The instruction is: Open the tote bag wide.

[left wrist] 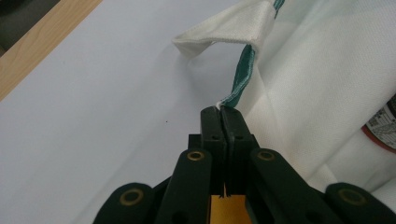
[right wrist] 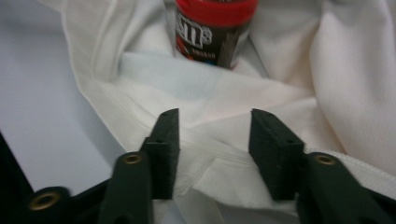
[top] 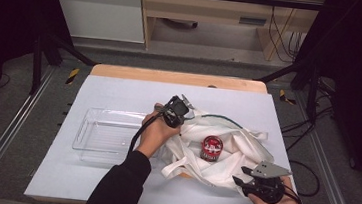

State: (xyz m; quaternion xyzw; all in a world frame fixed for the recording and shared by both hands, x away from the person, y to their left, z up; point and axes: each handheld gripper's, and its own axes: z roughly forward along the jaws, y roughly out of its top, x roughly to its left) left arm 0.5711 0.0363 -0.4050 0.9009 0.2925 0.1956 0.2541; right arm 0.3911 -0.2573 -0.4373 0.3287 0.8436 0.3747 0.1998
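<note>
Left hand-held gripper (left wrist: 222, 111) pinches bag (left wrist: 327, 74) edge w/ trim.

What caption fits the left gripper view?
Shut black left gripper pinching the green-striped edge of a white cloth bag.

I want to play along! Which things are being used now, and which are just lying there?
Being used:
- bag, its edge pinched by the left claw
- red-lidded jar sitting in the bag
- right claw, open over the bag's hem

Just lying there:
- clear tray
- cables on the floor
</note>
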